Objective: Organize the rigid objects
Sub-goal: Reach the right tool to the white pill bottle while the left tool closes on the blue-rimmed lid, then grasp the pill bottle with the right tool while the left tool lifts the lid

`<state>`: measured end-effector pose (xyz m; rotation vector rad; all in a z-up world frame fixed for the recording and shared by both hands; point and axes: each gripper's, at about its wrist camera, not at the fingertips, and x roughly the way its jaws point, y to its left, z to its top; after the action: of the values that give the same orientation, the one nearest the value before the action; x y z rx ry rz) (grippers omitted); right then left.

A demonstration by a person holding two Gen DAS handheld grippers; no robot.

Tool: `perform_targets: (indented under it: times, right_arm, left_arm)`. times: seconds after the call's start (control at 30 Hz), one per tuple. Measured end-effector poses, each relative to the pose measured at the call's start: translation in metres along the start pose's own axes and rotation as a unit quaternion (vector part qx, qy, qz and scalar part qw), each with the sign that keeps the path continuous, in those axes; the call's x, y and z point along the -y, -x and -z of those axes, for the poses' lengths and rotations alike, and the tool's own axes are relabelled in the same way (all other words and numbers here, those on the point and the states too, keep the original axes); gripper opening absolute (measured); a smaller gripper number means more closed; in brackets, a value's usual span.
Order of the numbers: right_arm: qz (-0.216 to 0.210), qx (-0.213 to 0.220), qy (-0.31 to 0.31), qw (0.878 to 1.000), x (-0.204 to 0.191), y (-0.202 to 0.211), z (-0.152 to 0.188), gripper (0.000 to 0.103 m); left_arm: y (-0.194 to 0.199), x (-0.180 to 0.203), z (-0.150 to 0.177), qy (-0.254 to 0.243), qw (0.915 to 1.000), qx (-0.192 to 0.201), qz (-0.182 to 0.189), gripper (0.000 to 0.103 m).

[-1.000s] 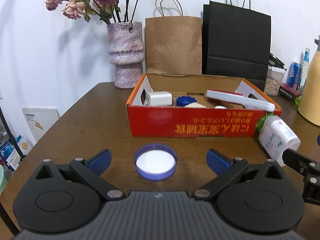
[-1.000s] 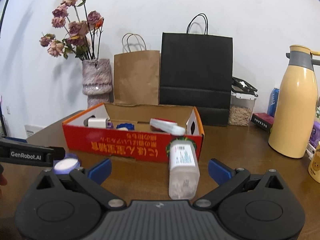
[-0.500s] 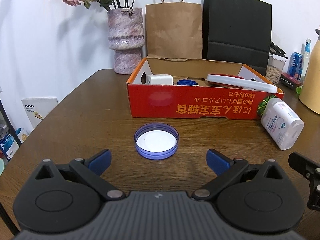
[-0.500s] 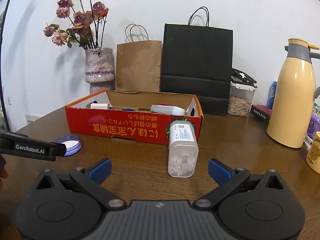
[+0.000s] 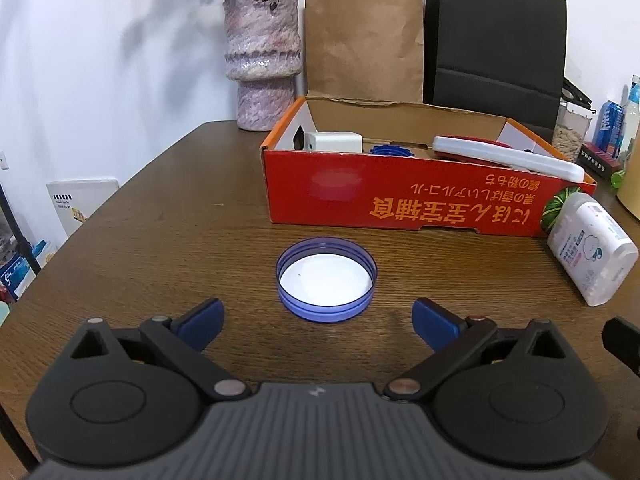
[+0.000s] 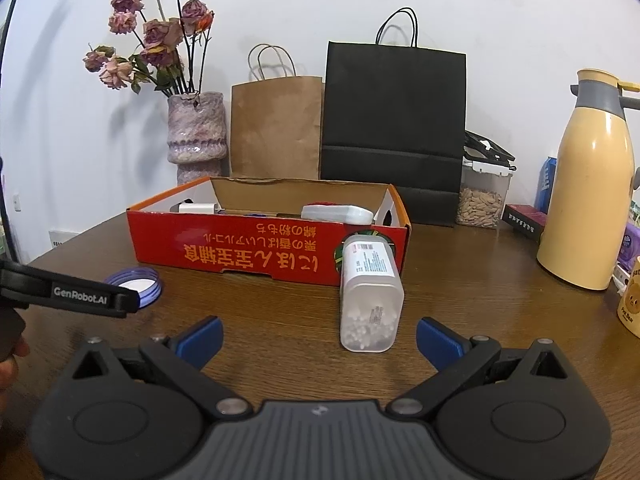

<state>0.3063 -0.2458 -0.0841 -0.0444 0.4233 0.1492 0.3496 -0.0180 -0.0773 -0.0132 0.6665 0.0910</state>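
Note:
A blue jar lid (image 5: 326, 278) lies upside down on the wooden table, just ahead of my open, empty left gripper (image 5: 318, 320); it also shows in the right wrist view (image 6: 138, 280). A clear cotton-swab box (image 6: 370, 292) lies on its side against the red cardboard box (image 6: 256, 246), just ahead of my open, empty right gripper (image 6: 319, 338); it also shows in the left wrist view (image 5: 590, 248). The red box (image 5: 400, 200) holds a white adapter (image 5: 336, 143), a blue lid (image 5: 392, 150) and a white-and-red case (image 5: 504, 158).
Behind the box stand a vase with dried roses (image 6: 196, 132), a brown paper bag (image 6: 276, 128) and a black bag (image 6: 394, 120). A yellow thermos (image 6: 588, 184), a seed jar (image 6: 482, 196) and a mug (image 6: 632, 304) stand at the right.
Both grippers have drawn back and lowered a little; the lid and the swab box now sit further ahead of the fingers. No object has moved.

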Motion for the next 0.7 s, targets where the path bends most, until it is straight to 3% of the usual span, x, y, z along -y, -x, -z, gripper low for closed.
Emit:
perform_targets:
  times: [0.43, 0.7]
  right_arm:
    - [0.003, -0.004, -0.005, 1.000, 0.000, -0.006, -0.001, 0.103]
    - [0.002, -0.012, -0.007, 1.000, -0.001, -0.012, -0.003, 0.103]
  left_arm:
    - [-0.022, -0.002, -0.005, 0.006, 0.9995, -0.028, 0.010, 0.073]
    - [-0.032, -0.002, -0.011, 0.003, 0.9997, -0.021, 0.011, 0.061]
